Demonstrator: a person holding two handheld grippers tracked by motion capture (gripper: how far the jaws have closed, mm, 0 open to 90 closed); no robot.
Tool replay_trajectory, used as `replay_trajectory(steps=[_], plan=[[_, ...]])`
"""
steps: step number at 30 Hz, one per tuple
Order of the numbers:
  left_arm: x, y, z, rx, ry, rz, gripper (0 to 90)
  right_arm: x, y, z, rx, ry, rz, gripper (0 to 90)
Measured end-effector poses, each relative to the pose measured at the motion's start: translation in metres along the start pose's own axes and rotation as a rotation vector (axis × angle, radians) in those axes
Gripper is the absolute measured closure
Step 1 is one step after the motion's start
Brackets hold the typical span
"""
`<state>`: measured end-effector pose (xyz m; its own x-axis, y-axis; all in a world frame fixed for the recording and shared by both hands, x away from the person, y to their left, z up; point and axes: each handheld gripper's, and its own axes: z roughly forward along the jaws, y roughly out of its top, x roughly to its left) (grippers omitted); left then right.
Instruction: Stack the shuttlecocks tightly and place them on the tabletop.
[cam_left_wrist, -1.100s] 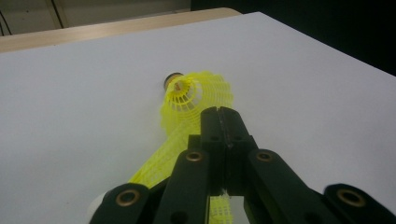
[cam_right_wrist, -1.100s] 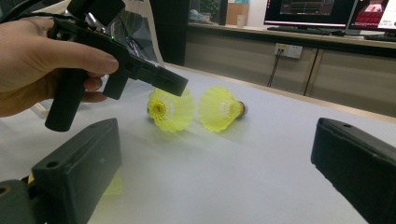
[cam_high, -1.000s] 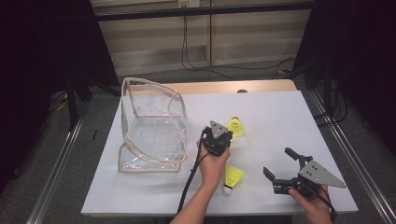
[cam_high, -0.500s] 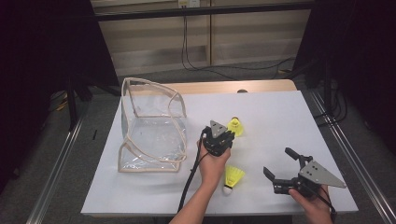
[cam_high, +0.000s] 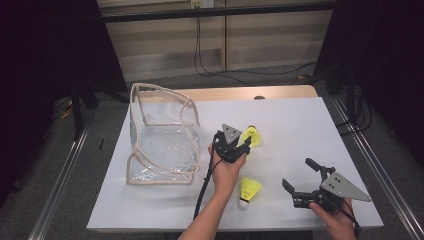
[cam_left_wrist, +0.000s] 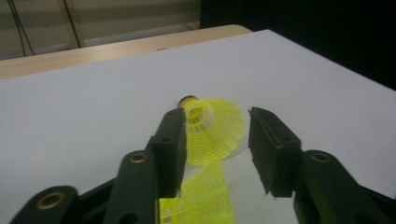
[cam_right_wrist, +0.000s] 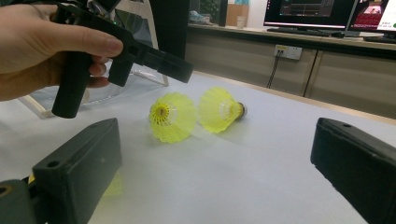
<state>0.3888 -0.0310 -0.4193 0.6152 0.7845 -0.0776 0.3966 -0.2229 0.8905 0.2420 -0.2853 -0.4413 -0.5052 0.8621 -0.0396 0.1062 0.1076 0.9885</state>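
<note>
A yellow shuttlecock (cam_left_wrist: 212, 128) lies on its side on the white table, cork pointing away, between the jaws of my left gripper (cam_left_wrist: 217, 116). Those jaws have just been opening; the right pad stands clear of the skirt and the left one is right beside it. From above, the left gripper (cam_high: 244, 141) is near the table's middle with that shuttlecock (cam_high: 251, 136) at its tips. A second yellow shuttlecock (cam_high: 248, 190) lies nearer the front edge, by the left forearm. My right gripper (cam_high: 297, 172) rests at the front right, wide open and holding nothing. In the right gripper view, both shuttlecocks (cam_right_wrist: 173, 116) (cam_right_wrist: 222, 109) lie ahead.
A clear plastic bag with a beige rim (cam_high: 162, 135) stands open on the left part of the table (cam_high: 310, 125). Metal rails run along both sides of the table, and a wooden strip borders its far edge.
The left gripper's jaws have spread apart around the shuttlecock, which stays on the table. Both hands and the other shuttlecock have kept their places.
</note>
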Motion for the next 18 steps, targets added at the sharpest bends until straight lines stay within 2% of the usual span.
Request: replay_trajectory(steps=[1, 3, 8, 13, 18], plan=[[0.001, -0.002, 0.002, 0.02, 0.0, 0.003, 55.5, 0.0, 0.0, 0.0, 0.0, -0.001, 0.0, 1.3], [0.0, -0.006, 0.005, 0.022, -0.006, 0.004, 52.3, -0.001, 0.0, 0.0, 0.0, 0.001, -0.001, 1.3], [0.001, -0.016, 0.01, 0.064, 0.005, 0.025, 57.6, 0.0, 0.0, 0.0, 0.001, -0.001, -0.002, 1.3], [0.004, -0.016, 0.009, 0.061, 0.005, 0.029, 62.4, 0.0, 0.0, 0.0, -0.001, 0.002, -0.003, 1.3], [0.004, -0.014, 0.007, 0.05, 0.001, 0.024, 63.0, 0.0, 0.0, 0.0, -0.001, 0.002, -0.003, 1.3]])
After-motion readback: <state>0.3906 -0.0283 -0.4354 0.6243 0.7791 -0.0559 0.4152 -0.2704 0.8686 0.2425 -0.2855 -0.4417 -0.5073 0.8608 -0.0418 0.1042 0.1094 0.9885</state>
